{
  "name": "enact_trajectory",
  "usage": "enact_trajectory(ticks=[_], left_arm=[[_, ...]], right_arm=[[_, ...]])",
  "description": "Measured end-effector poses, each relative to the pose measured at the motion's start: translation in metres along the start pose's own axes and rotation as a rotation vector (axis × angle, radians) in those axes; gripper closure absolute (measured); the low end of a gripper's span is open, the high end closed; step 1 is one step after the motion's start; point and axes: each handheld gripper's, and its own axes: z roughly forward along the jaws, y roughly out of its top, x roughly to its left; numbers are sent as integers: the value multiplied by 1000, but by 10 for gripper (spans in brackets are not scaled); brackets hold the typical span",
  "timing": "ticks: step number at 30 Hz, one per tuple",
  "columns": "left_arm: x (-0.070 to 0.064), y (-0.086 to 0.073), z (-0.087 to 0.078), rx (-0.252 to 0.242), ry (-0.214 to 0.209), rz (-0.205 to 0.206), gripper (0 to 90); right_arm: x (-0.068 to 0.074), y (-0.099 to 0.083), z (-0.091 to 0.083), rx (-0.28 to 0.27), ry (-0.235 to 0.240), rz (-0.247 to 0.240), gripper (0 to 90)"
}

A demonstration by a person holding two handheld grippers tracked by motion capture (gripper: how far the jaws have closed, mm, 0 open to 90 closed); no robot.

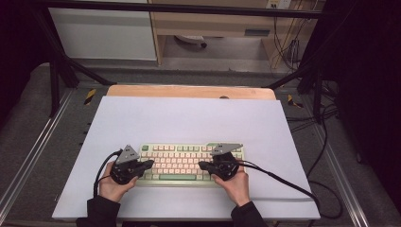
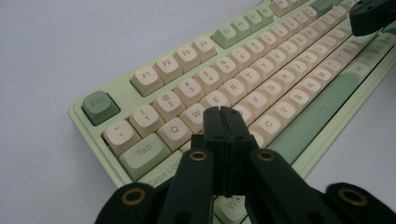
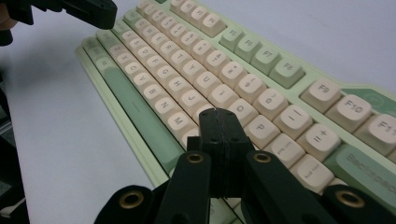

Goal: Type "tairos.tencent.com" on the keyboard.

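- The keyboard, pale green with cream keys, lies flat on the white sheet that covers the counter, at its near middle and square to the person.
- The left gripper sits over the keyboard's left end with its jaws pressed together and holding nothing; in the left gripper view its tip hangs over the keys near W and E.
- The right gripper sits over the right end, its jaws likewise closed and empty; in the right gripper view its tip is above the keys near O and K.
- Both tips point inward at each other, like two fingers set for typing.
- Whether either tip touches a key cannot be told.
- As a judgement, the key-pressing is at its start or midway: the grippers are placed, no key looks sunk, and the presses themselves are left to do.
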Motion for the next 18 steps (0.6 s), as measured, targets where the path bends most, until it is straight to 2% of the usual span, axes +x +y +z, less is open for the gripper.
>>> enact_trajectory(ticks=[18], left_arm=[[-19, 11, 16, 19, -33, 34, 897]], right_arm=[[-12, -14, -21, -24, -21, 22, 900]])
